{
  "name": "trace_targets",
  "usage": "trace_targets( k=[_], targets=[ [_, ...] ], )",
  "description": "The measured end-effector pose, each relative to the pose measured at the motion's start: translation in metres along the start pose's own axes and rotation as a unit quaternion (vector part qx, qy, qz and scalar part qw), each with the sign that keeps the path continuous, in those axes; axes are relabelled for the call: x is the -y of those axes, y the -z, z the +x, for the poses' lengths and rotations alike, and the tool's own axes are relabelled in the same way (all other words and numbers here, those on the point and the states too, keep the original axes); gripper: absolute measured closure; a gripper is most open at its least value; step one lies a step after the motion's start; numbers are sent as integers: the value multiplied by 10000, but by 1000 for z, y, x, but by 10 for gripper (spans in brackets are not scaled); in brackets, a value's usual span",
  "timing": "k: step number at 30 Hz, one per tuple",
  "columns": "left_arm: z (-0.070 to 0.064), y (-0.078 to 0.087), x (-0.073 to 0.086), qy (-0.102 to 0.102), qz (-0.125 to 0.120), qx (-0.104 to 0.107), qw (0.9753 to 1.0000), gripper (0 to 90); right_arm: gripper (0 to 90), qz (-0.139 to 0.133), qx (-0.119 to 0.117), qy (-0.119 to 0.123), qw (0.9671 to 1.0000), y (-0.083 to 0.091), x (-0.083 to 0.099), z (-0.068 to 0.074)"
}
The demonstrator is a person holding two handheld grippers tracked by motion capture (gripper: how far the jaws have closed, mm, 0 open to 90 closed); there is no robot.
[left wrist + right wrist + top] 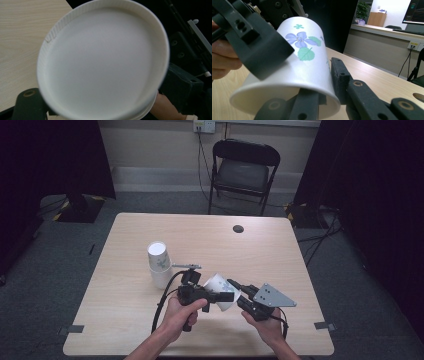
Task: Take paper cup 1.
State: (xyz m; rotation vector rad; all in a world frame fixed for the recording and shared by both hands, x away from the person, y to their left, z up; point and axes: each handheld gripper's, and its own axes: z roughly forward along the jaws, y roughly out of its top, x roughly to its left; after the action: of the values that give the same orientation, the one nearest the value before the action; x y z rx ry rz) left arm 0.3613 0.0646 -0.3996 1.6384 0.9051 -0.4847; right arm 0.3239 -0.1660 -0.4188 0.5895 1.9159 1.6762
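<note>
High view: cup (pixel 220 291) tilting above the worktop (pixel 125 315), left hand-held gripper (pixel 222 296) clamping its wall, right hand-held gripper (pixel 236 286) pinching the rim, one jaw inside; keeping both grips light, avoiding crushing paper, heading steadily toward the stack (pixel 159 262)

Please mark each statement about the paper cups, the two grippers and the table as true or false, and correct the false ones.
1. The held paper cup lies tilted between the left gripper and the right gripper. True.
2. The held cup bears a red stripe pattern. False: it shows a purple flower and green leaves.
3. A stack of cups stands on the table bottom up. True.
4. One jaw of the right gripper reaches inside the held cup's rim. True.
5. The folding chair stands at the person's side of the table. False: it stands beyond the far edge.
</note>
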Motion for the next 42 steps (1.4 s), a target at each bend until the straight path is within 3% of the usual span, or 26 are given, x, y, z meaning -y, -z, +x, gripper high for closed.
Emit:
trace_targets(
  k=[10, 18, 19, 26, 32, 35, 39, 42],
  targets=[
    [1, 2, -1, -21, -14, 53, 10000, 179, 856, 16, 29, 8, 10000, 1, 0, -2],
    [2, 5, -1, -304, -2, 74, 9995, 185, 859, -3, 137, -105, 9999, 7, -2, -10],
    [3, 5, 0, -398, -1, 32, 9992, 179, 859, -12, 172, -96, 9998, 8, -3, -12],
    [4, 6, 0, -563, 54, -58, 9984, 172, 859, 4, 222, -202, 9995, 9, -5, -16],
    [3, 11, 0, -713, 62, -323, 9969, 174, 859, 158, 249, -375, 9989, 7, -5, -18],
    [3, 13, 1, -789, 9, -490, 9957, 169, 859, 169, 286, -387, 9987, 6, -6, -19],
    [2, 17, 2, -1034, -105, -785, 9915, 170, 859, 230, 323, -448, 9982, 7, -7, -21],
    [2, 20, 2, -1238, -160, -1046, 9866, 172, 859, 298, 332, -477, 9979, 7, -7, -22]
  ],
)
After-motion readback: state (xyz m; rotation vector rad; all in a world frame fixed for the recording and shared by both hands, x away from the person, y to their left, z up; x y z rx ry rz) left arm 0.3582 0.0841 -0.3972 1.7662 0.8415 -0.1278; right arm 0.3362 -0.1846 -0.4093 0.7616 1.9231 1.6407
